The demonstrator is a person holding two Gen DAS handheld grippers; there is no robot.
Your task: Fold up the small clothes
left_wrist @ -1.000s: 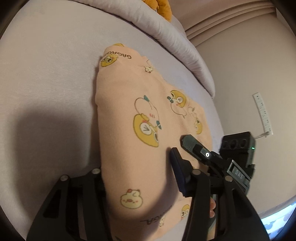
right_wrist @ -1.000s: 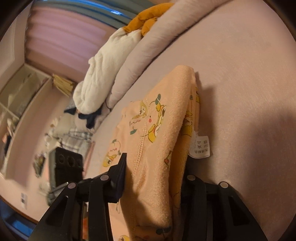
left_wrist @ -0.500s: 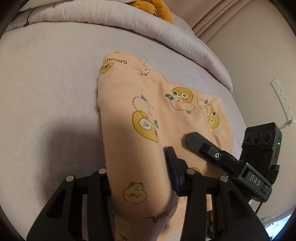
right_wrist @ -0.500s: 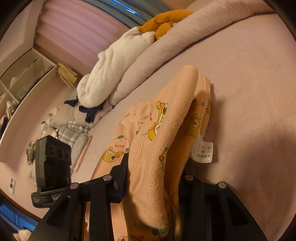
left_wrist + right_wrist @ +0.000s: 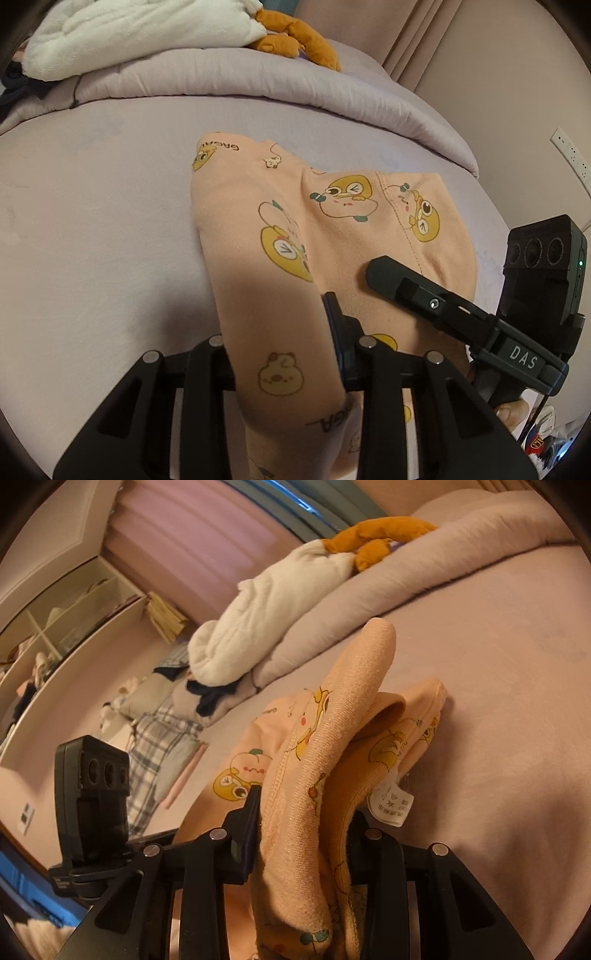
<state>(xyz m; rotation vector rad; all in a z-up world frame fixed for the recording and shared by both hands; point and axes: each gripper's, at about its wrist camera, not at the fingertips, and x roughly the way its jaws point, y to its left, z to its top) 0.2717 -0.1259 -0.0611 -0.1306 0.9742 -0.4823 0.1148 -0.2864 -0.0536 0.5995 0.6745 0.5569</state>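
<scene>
1. Closing on a peach cartoon-print fleece garment [image 5: 295, 369], left gripper [image 5: 280, 328] jaws pinch a fold; left pad hidden.
2. Right gripper [image 5: 303, 823] jaws, also closing, grip bunched cloth w/ white care tag [image 5: 391, 806]; right pad covered.
3. Garment partly lifted off lilac bed [image 5: 92, 221].

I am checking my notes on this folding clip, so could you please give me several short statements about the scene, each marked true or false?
1. The peach garment printed with yellow cartoon animals lies on the lilac bed sheet. True.
2. Both the left tongs and the right tongs have garment fabric between them. True.
3. The garment's white care label hangs beside the right tongs. True.
4. The garment is plain blue. False: it is peach with a print.
5. An orange plush toy lies on the garment. False: it rests up on the rolled duvet.
</scene>
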